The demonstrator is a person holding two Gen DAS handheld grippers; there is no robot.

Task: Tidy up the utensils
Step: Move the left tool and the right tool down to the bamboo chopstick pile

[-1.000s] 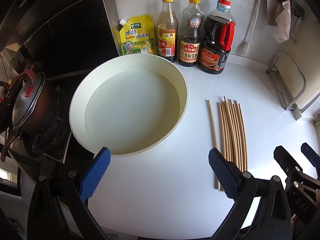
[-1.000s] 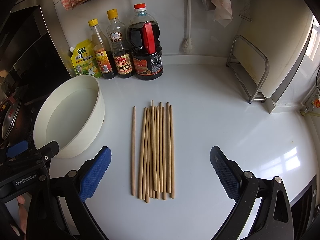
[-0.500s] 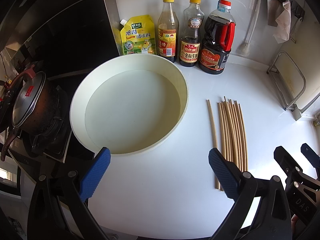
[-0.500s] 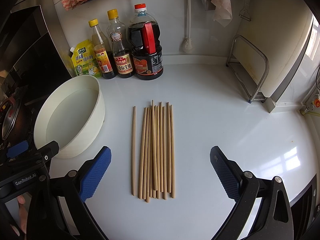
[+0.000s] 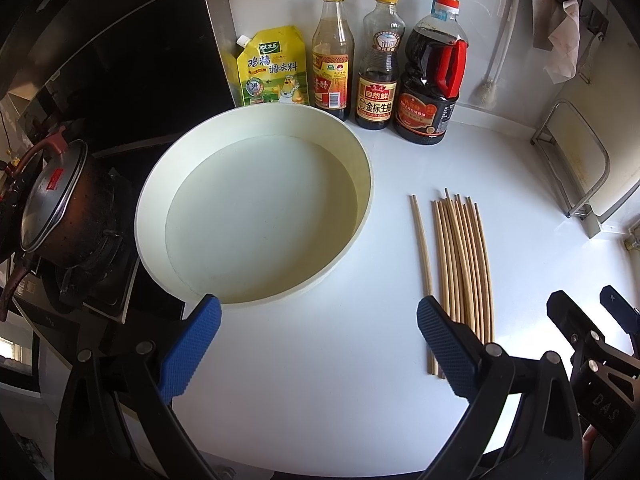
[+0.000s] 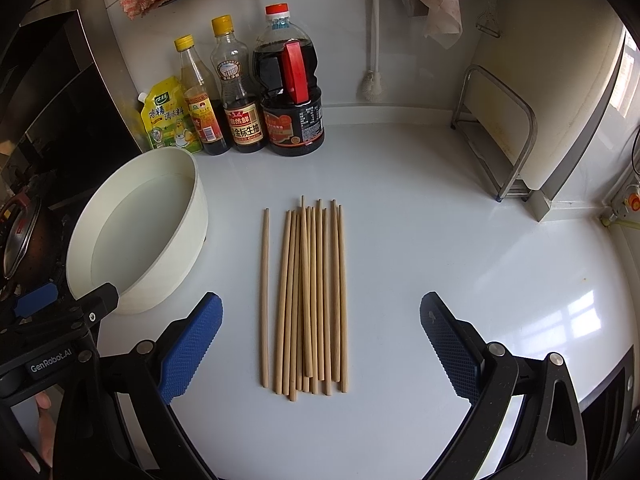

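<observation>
the left gripper (image 5: 316, 344) is held with jaws spread wide, nothing clasped. the right gripper (image 6: 320, 344) is likewise spread, seen at four o'clock in the left view.

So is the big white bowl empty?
No. The white basin holds clear water; a waterline rings its inner wall. No chopsticks inside.
</observation>
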